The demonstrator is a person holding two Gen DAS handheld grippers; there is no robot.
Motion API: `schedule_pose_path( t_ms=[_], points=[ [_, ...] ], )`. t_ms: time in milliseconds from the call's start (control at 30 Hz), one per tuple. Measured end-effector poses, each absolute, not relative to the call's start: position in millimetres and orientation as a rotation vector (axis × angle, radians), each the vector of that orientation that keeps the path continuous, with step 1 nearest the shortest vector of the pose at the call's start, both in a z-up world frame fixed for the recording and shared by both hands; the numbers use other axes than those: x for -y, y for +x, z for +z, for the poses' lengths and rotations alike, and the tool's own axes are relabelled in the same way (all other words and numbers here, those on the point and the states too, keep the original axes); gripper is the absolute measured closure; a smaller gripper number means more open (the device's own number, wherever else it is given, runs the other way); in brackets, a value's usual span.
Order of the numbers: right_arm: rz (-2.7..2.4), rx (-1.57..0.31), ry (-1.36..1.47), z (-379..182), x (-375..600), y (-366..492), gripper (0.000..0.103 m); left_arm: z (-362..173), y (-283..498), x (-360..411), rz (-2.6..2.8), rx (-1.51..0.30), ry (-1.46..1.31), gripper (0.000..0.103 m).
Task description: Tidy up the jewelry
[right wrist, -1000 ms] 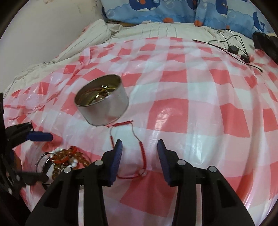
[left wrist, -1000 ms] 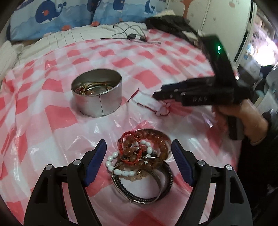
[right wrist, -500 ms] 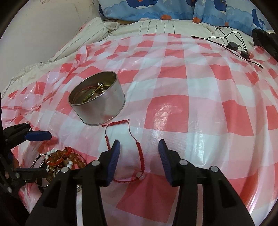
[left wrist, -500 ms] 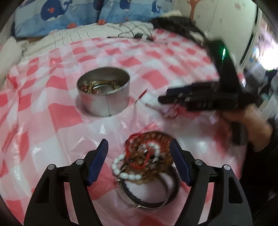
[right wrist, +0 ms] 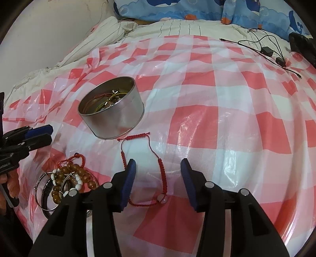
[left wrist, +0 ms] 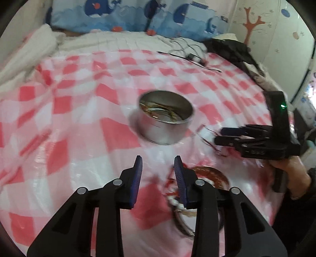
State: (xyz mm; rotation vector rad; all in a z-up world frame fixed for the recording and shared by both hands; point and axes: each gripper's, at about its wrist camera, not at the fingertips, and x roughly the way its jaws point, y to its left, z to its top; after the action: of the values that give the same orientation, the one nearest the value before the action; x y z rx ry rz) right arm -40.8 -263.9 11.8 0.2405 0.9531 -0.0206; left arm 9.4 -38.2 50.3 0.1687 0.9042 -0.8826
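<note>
A round metal tin with cords and chains inside stands on the checked sheet. A pile of bead bracelets and metal bangles lies in front of it. My left gripper hovers just left of that pile; its jaws are closing with nothing between them, and its right finger hides part of the pile. My right gripper is open over a red cord bracelet that lies flat on the sheet between its fingers, untouched. Each gripper shows in the other's view: the right gripper, the left gripper.
A red-and-white checked plastic sheet covers the bed. Black cables with small boxes lie at the far right, near a dark garment. Blue whale-print pillows line the far edge. A hand holds the right gripper.
My left gripper has swung left off the bracelet pile, and its jaws have narrowed a lot. The right gripper has stayed over the red cord bracelet, its jaws slightly wider.
</note>
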Motion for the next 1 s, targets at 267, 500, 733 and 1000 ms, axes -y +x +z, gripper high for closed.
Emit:
schedule_pose_path(
  t_ms=[267, 500, 733, 1000],
  points=[
    [0.003, -0.968, 0.198, 8.8, 254.2, -39.4, 0.056, 24.8, -2.7, 68.7, -0.894, -0.949, 0.273, 0.070],
    [0.041, -0.956, 0.179, 7.9, 243.7, -38.0, 0.099, 18.5, -6.6, 79.0, -0.904, -0.955, 0.307, 0.103],
    [0.033, -0.869, 0.215, 24.1, 250.2, -42.8, 0.099, 51.0, 15.4, 39.3, -0.808, -0.851, 0.113, 0.103],
    [0.019, -0.885, 0.248, 22.0, 257.5, -39.6, 0.077, 37.1, 4.3, 54.8, -0.929, -0.983, 0.238, 0.079]
  ],
)
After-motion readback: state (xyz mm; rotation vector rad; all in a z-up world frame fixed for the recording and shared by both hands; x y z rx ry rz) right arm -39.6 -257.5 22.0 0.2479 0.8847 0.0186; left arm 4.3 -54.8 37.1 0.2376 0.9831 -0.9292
